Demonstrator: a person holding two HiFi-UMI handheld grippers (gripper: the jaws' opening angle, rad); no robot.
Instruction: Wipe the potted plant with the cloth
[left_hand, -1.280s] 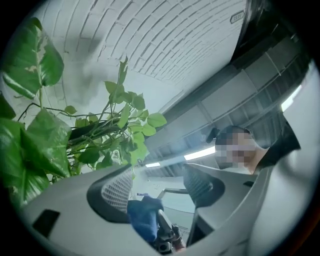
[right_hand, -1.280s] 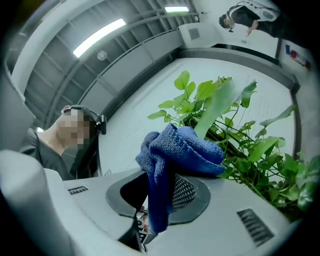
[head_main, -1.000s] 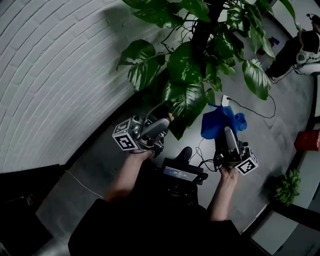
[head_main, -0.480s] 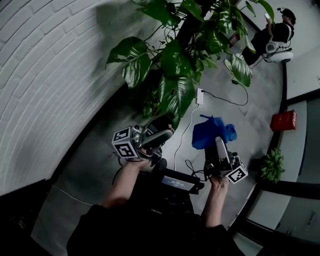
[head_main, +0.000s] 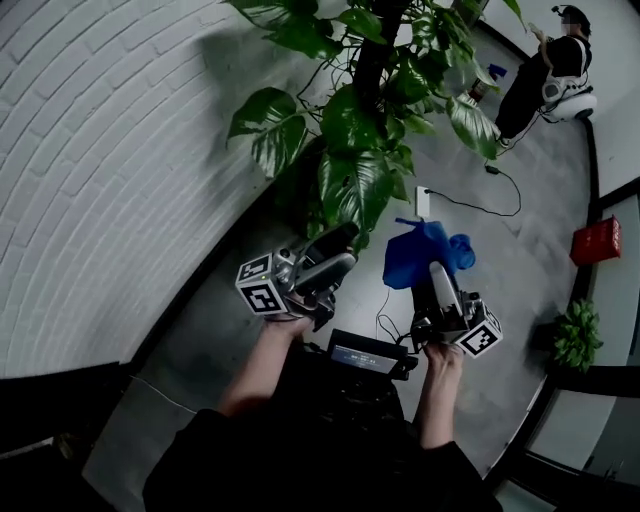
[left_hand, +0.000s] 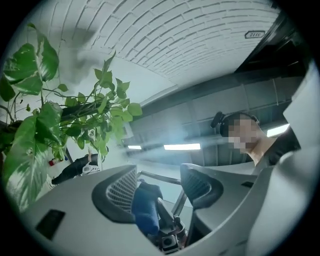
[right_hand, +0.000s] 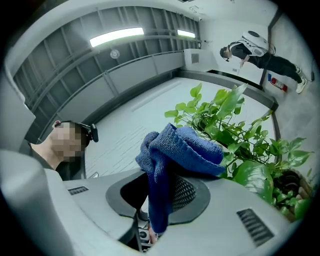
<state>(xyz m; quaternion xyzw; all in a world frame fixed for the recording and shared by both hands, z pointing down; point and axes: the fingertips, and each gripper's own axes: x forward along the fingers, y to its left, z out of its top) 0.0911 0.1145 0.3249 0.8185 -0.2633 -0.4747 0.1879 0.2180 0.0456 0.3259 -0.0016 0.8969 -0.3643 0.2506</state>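
1. Presently I find the right gripper (head_main: 435, 270) clamped on the cloth (head_main: 420, 252); the potted plant (head_main: 350, 120) rises ahead, slightly left.
2. I judge the left gripper (head_main: 343, 250), jaws apart and lately closing on nothing, nearer its leaves (head_main: 355, 190).

The plant (head_main: 365, 120) runs off the head view's top edge; the cloth (right_hand: 175, 150) vanishes at its lower end between the right gripper's (right_hand: 162, 195) jaws.
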